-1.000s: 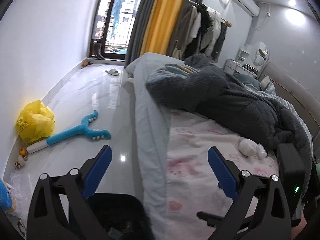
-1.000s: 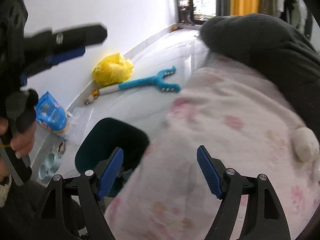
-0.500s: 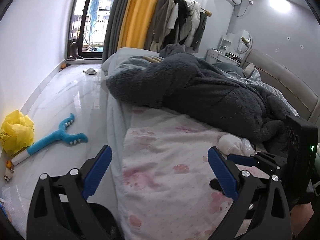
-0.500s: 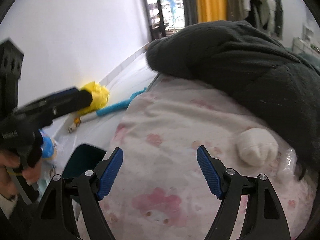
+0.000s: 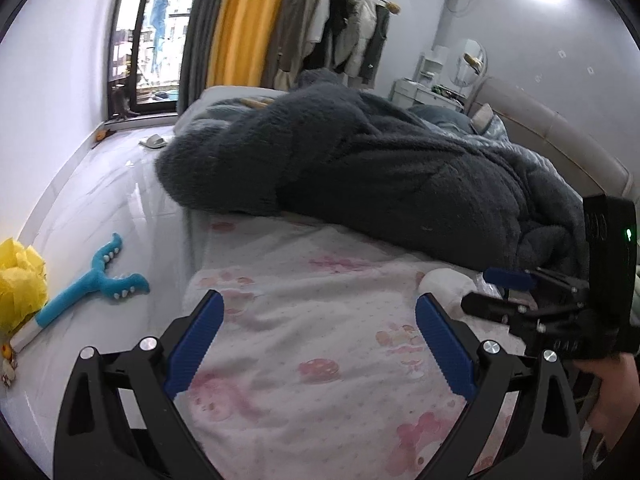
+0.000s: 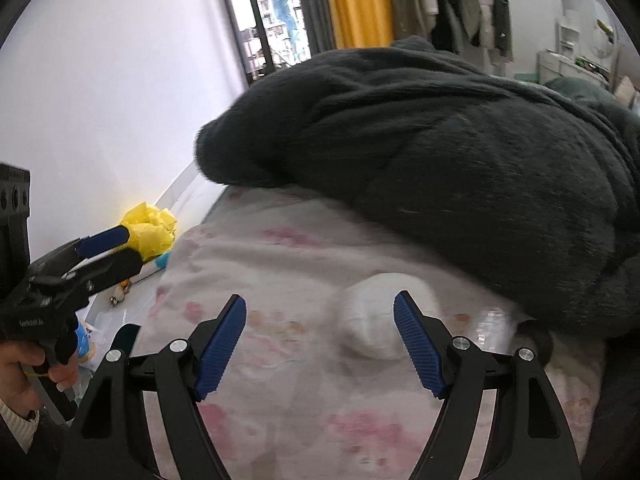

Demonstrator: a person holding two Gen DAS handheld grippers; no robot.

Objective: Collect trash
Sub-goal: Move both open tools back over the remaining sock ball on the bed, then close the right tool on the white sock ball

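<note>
A crumpled white paper ball lies on the pink patterned bedsheet, beside a clear plastic wrapper at the edge of the dark fluffy blanket. My right gripper is open and empty, low over the sheet, its right finger just in front of the ball. The ball also shows in the left wrist view. My left gripper is open and empty over the sheet, left of the right gripper.
The dark bin's rim peeks beside the bed. On the floor lie a yellow bag, a blue toy and a blue packet. Clothes hang on a rack behind the bed.
Both grippers have swung from the floor and bin side over onto the bed. The right gripper has closed in on the white paper ball, which now sits near its right finger.
</note>
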